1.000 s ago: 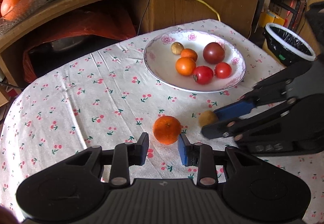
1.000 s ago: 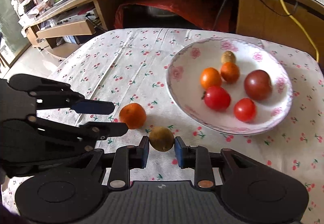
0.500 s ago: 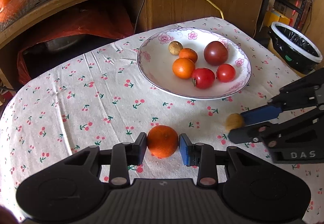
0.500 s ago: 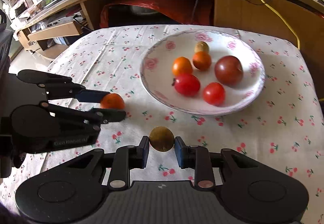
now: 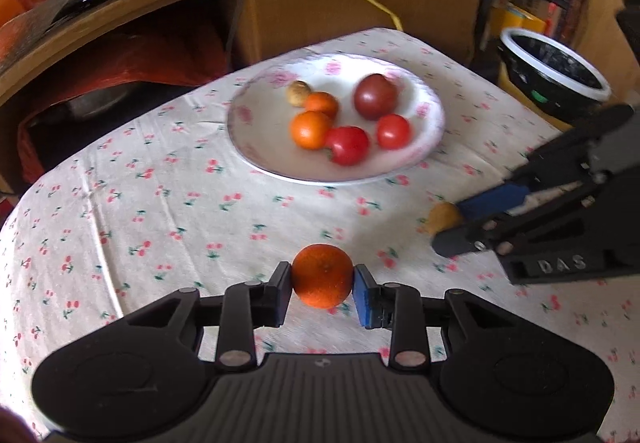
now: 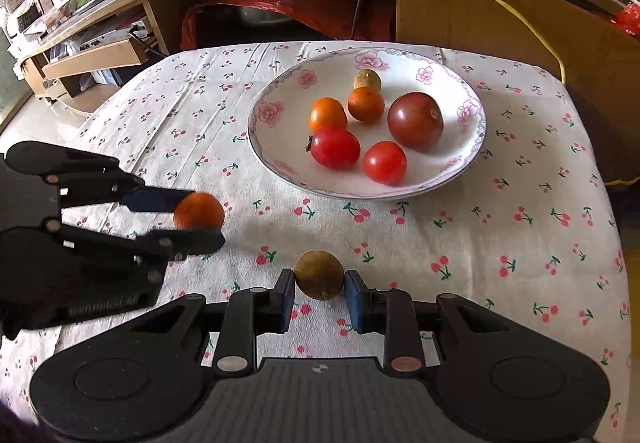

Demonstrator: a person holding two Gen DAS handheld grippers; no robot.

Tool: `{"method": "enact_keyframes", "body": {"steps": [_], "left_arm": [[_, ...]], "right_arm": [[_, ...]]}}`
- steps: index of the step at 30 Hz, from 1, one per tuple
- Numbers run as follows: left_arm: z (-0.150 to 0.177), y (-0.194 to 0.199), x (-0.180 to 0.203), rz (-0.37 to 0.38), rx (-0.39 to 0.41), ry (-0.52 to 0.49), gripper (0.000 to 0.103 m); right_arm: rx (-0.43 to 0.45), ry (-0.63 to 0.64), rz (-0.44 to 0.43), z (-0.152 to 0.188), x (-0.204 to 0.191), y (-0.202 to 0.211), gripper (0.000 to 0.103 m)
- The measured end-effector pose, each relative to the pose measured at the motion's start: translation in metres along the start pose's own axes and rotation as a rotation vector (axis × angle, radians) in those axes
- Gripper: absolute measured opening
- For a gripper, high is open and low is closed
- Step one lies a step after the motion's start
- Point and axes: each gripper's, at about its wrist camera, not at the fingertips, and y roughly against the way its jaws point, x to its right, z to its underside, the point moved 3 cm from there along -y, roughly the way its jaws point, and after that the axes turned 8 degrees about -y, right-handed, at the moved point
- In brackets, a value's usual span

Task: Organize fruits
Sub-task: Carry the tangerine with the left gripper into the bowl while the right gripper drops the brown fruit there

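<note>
"DAS" on right tool (image 5: 450,225) (embossed)

Left gripper (image 5: 322,285) matte black, ribbed housing, two round side bosses, silver pivot screws, blue-padded fingers (image 5: 363,301), right gripper (image 6: 319,293) same build, raised "DAS" lettering on its side, small white logo on rib

Bright daylight falls on the tabletop (image 6: 500,243). In the right view the light comes from the upper left, and the plate (image 6: 276,147) looks sharp. The left view is smeared, and its plate (image 5: 244,151) looks soft. Soft shadows sit under the fruit. Both pictures bend at the edges and have dark corners.
</note>
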Motion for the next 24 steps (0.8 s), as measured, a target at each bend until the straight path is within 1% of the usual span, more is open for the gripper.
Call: {"method": "enact_keyframes", "body": {"steps": [3,9,15,18,21,24], "left_arm": [[0.001,0.002,0.010,0.022,-0.010,-0.020,0.041],[0.004,0.003,0.023,0.036,-0.030,-0.049,0.041],[0.006,0.001,0.031,0.022,-0.039,-0.082,0.041],[0.006,0.001,0.028,0.029,-0.043,-0.068,0.042],[0.007,0.002,0.028,0.032,-0.052,-0.067,0.043],[0.007,0.003,0.029,0.041,-0.051,-0.069,0.047]], "right_arm": [[-0.011,0.015,0.001,0.005,-0.001,0.002,0.023],[-0.022,0.021,-0.003,0.010,-0.001,0.003,0.023],[-0.017,0.022,-0.004,0.011,0.000,0.003,0.024],[-0.012,0.018,-0.001,0.010,0.000,0.003,0.024],[-0.008,0.016,0.003,0.008,-0.001,0.004,0.028],[-0.006,0.018,-0.002,0.005,-0.003,0.005,0.029]]}}
